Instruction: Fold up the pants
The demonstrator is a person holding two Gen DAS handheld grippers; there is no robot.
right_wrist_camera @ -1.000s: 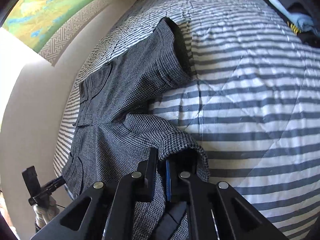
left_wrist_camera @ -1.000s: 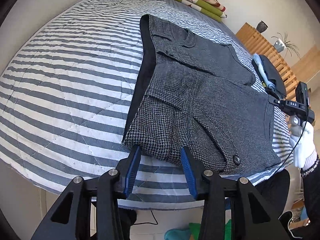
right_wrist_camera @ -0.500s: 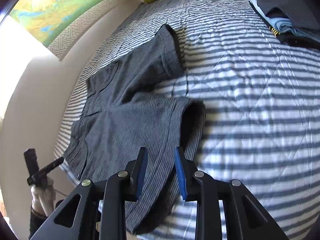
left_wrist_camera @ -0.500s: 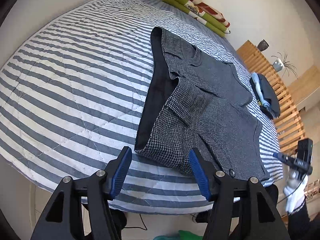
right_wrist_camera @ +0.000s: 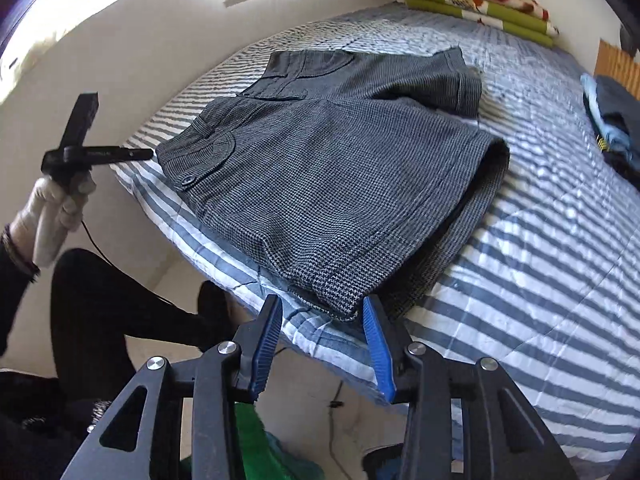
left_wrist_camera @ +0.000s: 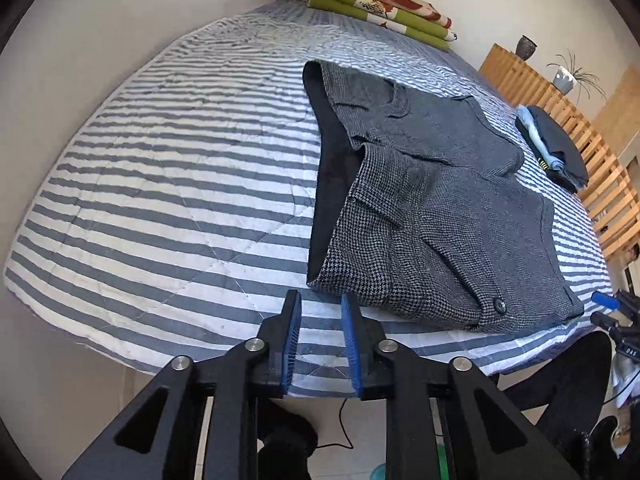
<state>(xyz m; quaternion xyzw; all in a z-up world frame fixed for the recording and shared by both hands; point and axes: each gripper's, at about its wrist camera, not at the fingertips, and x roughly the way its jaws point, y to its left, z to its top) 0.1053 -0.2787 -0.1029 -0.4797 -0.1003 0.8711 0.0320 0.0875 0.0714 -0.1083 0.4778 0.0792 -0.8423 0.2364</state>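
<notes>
Grey houndstooth pants (left_wrist_camera: 432, 208), a short pair, lie flat on the striped bed (left_wrist_camera: 168, 184) with one leg beside the other. A dark lining shows along their left edge. My left gripper (left_wrist_camera: 319, 300) hovers just off their near left corner, its blue pads a narrow gap apart and holding nothing. In the right wrist view the pants (right_wrist_camera: 332, 168) spread ahead, and their near hem corner sits just in front of my right gripper (right_wrist_camera: 322, 306), which is wide open and empty. A gloved hand holds the left gripper (right_wrist_camera: 80, 152) at the left.
A folded green and red blanket (left_wrist_camera: 380, 4) lies at the bed's far end. A stack of folded clothes (left_wrist_camera: 556, 148) sits by a wooden slatted frame (left_wrist_camera: 600, 184). The bed's near edge (right_wrist_camera: 320, 344) drops to the floor, where the person's dark legs (right_wrist_camera: 100, 300) stand.
My right gripper let go of the pant leg, opened wide and drew back to the hem corner. My left gripper backed off the fabric, shifted left, and its jaws narrowed.
</notes>
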